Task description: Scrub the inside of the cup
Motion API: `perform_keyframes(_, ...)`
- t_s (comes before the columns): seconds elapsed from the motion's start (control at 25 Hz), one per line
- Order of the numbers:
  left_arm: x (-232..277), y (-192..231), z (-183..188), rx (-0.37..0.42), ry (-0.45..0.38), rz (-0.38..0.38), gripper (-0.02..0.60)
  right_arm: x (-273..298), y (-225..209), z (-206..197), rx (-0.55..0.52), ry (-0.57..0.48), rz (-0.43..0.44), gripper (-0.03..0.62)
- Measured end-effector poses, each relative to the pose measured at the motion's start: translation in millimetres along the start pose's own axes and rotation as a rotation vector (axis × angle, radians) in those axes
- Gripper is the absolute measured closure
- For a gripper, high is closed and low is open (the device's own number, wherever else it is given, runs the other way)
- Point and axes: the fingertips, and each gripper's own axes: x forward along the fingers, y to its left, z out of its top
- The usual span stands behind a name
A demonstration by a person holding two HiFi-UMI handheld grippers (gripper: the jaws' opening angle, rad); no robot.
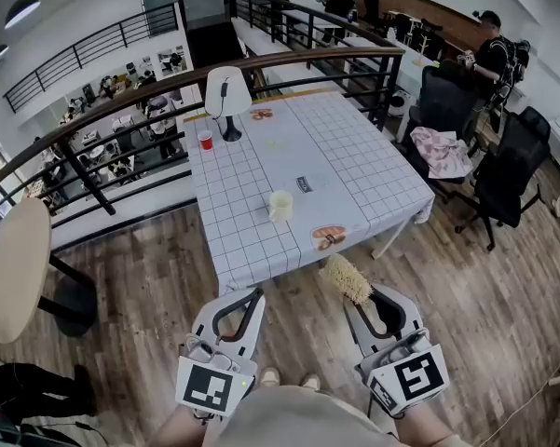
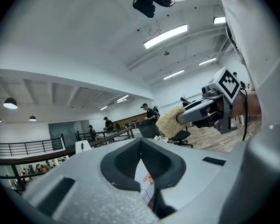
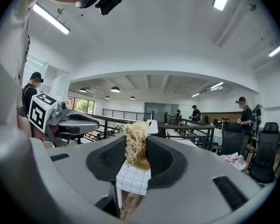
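Observation:
A pale yellow cup stands upright near the front of the white grid-cloth table. Both grippers hang in front of the table's near edge, well short of the cup. My right gripper is shut on a straw-coloured fibrous scrubber that sticks out past its tips. In the right gripper view the scrubber is pinched between the jaws of the right gripper. My left gripper is shut with nothing in it. Its jaws meet in the left gripper view, where the scrubber shows to the right.
On the table's far end stand a white lamp and a small red cup. A round wooden table is at my left. A dark railing runs behind the table, office chairs stand at the right, and people stand at the back.

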Motion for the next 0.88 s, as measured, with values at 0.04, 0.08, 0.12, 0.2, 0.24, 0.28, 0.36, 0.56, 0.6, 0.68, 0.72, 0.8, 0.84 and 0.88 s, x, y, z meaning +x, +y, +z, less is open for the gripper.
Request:
perform_keyframes(0.04,0,-2,2,0.003,-0.003,-0.001,0.569,-1,-1,-1,0.001,0.0,-0.001,0.479)
perform_keyframes(0.08,1,-4,3,0.003,-0.003,-0.004,0.568,-2,-2,-2,0.002,0.001,-0.001,0.479)
perform_keyframes(0.12,2,-6,3,0.002,-0.003,-0.006,0.568,-3,-3,-3,0.003,0.003,-0.001,0.479)
perform_keyframes(0.2,4,-9,1,0.001,0.005,-0.008,0.568,-5,-5,-5,0.008,0.005,-0.001,0.479)
perform_keyframes(0.24,5,-11,0,0.0,0.011,-0.008,0.568,-7,-6,-7,0.011,0.005,-0.002,0.479)
perform_keyframes(0.28,5,-14,0,0.0,0.016,-0.008,0.569,-8,-7,-8,0.014,0.005,-0.002,0.479)
perform_keyframes(0.36,7,-19,0,0.0,0.021,-0.009,0.568,-11,-12,-10,0.015,0.006,-0.002,0.479)
perform_keyframes(0.56,11,-30,1,-0.008,0.035,0.002,0.568,-21,-20,-15,0.025,0.007,0.01,0.479)
perform_keyframes(0.6,12,-32,1,-0.011,0.038,0.006,0.568,-22,-21,-16,0.031,0.008,0.015,0.479)
perform_keyframes(0.68,14,-37,-2,-0.022,0.048,0.009,0.569,-23,-23,-22,0.038,0.014,0.029,0.479)
perform_keyframes(0.72,15,-40,-3,-0.026,0.053,0.01,0.569,-24,-24,-24,0.039,0.018,0.035,0.479)
perform_keyframes(0.8,17,-46,-2,-0.033,0.058,0.012,0.568,-26,-28,-27,0.039,0.024,0.044,0.479)
perform_keyframes(0.84,18,-49,-1,-0.036,0.057,0.015,0.569,-28,-30,-28,0.04,0.024,0.047,0.479)
perform_keyframes(0.88,19,-52,0,-0.036,0.055,0.019,0.568,-30,-32,-28,0.04,0.021,0.049,0.479)
